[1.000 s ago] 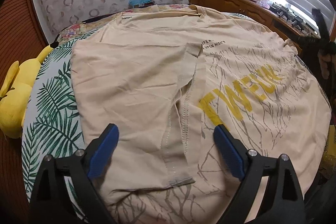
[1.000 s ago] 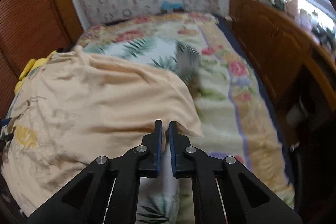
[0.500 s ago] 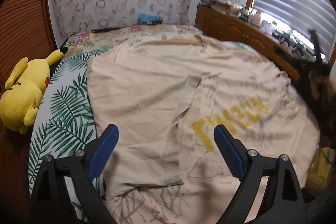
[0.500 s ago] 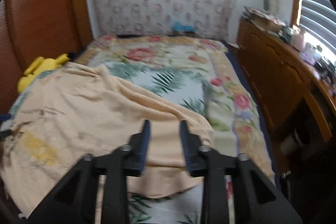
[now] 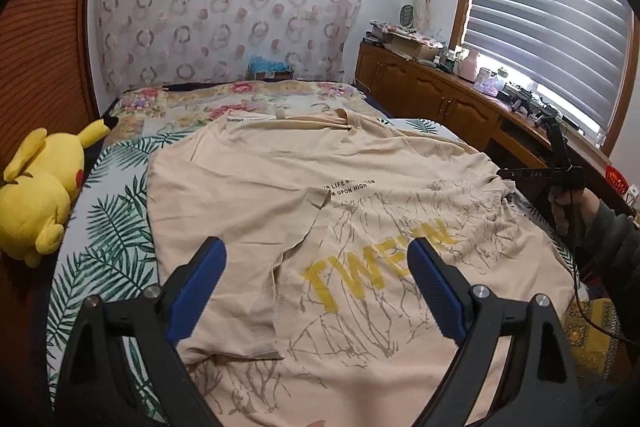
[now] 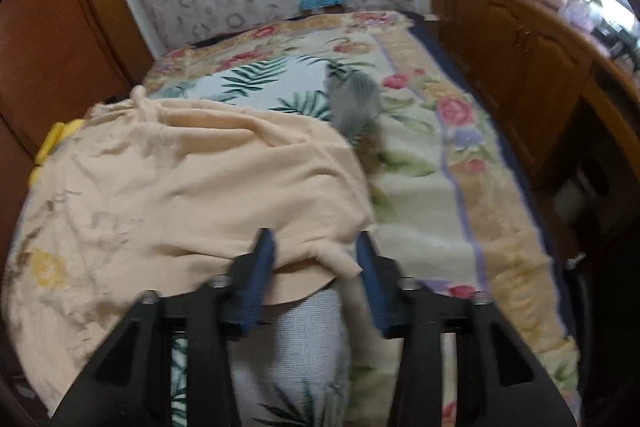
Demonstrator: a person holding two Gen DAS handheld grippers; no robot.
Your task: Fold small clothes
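A beige T-shirt (image 5: 248, 187) with a yellow print lies spread on the bed, its left side folded over the middle. My left gripper (image 5: 316, 245) hangs open above the shirt's lower part and holds nothing. At the shirt's right edge a person's hand (image 5: 564, 215) holds the right gripper. In the right wrist view the T-shirt (image 6: 180, 187) fills the left. My right gripper (image 6: 314, 239) has the shirt's sleeve edge between its blue pads (image 6: 262, 259). Its jaws are closing, with a gap still showing beside the cloth.
A yellow plush toy (image 5: 36, 199) lies at the bed's left edge. A wooden cabinet (image 5: 440, 99) with clutter on top runs along the right under window blinds (image 5: 540, 27). The floral bedspread (image 6: 420, 187) lies bare beyond the shirt, with a blurred grey item (image 6: 356, 103) on it.
The left gripper rose and tipped up, staying open. The right gripper went from shut to open and came down onto the shirt's sleeve edge.
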